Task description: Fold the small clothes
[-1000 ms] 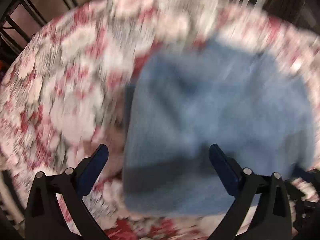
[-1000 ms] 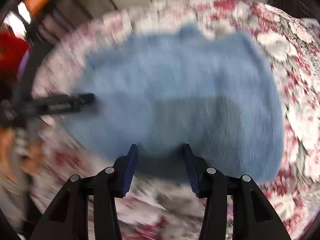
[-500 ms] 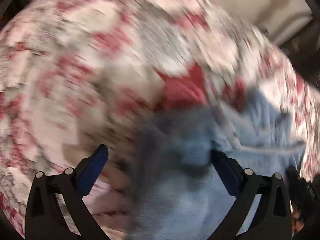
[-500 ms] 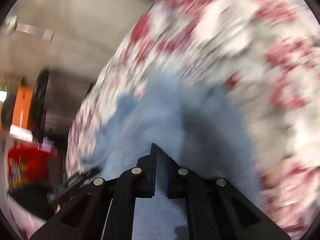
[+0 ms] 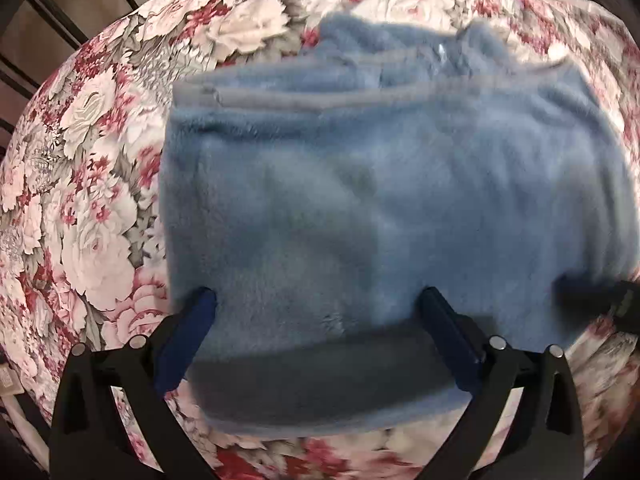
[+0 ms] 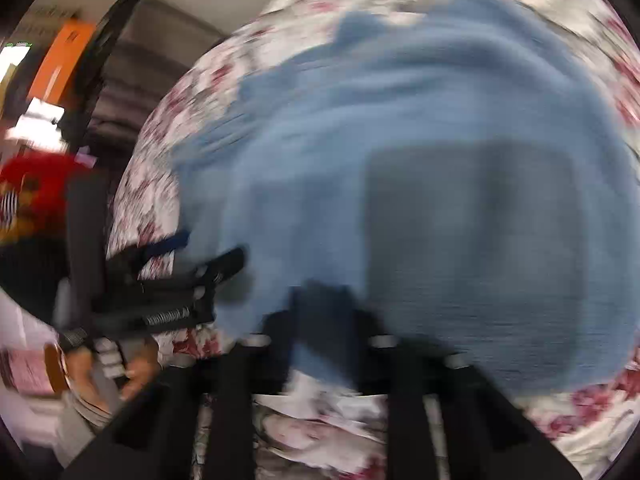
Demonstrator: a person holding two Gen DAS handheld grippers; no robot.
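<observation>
While the blue fleece garment (image 5: 380, 200) lies folded on the floral-covered desk (image 5: 92, 184), left gripper (image 5: 316, 312) jaws wide over its near edge, right gripper (image 6: 320, 320) jaws clamped on the garment's near edge, view blurred.

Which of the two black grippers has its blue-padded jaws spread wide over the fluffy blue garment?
The left gripper: its jaws stand far apart over the fluffy blue garment, pinching nothing. The right gripper looks shut, though blurred.

Floral-clothed table (image 5: 92, 168) (dark chair slats (image 5: 60, 20))
</observation>
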